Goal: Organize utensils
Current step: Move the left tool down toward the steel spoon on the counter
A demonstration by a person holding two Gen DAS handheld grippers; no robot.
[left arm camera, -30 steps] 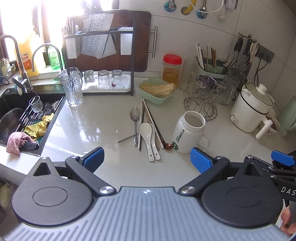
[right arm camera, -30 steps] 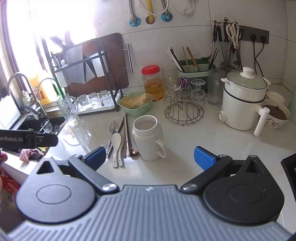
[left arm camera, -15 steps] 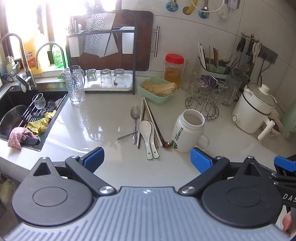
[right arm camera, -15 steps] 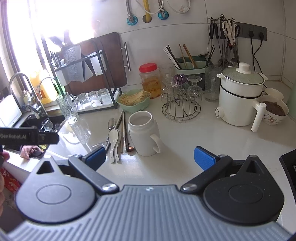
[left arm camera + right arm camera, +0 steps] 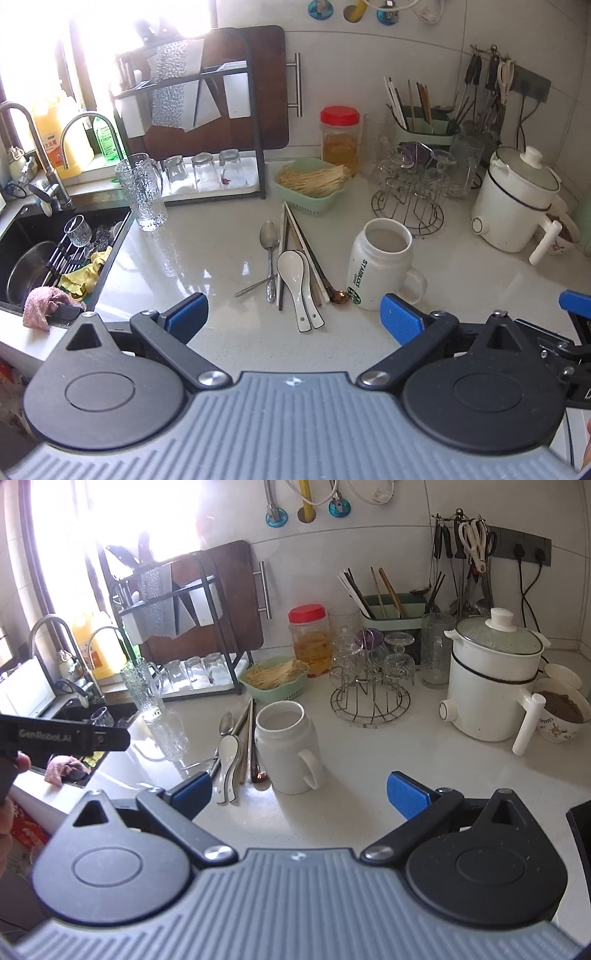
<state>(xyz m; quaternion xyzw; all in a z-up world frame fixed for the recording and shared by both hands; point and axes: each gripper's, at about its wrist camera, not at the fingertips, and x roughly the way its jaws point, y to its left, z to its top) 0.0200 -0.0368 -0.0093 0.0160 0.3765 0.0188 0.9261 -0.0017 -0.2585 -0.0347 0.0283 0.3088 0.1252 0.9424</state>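
Note:
A heap of utensils lies on the white counter: two white ceramic spoons (image 5: pixel 297 280) (image 5: pixel 228 762), a metal spoon (image 5: pixel 269 243) (image 5: pixel 225 723), chopsticks (image 5: pixel 303 243) (image 5: pixel 251 734) and a small brown-bowled spoon (image 5: pixel 338 296). A white Starbucks mug (image 5: pixel 380 264) (image 5: pixel 286 747) stands upright just right of them. My left gripper (image 5: pixel 295 319) hovers open in front of the heap, nothing between its fingers. My right gripper (image 5: pixel 301 790) is open too, close in front of the mug. A green utensil holder (image 5: pixel 424 127) (image 5: pixel 391 609) with chopsticks stands at the back wall.
A green basket of sticks (image 5: pixel 314 184), a wire glass rack (image 5: pixel 408 199), a red-lidded jar (image 5: pixel 340 138) and a white pot (image 5: pixel 517 206) stand behind. A glass pitcher (image 5: pixel 144 195), dish rack (image 5: pixel 192 129) and sink (image 5: pixel 48 251) are at left. A bowl (image 5: pixel 563 710) sits far right.
Both grippers have eased forward toward the counter; the utensils and mug appear slightly nearer and more centred. Both stay open and nothing on the counter has moved.

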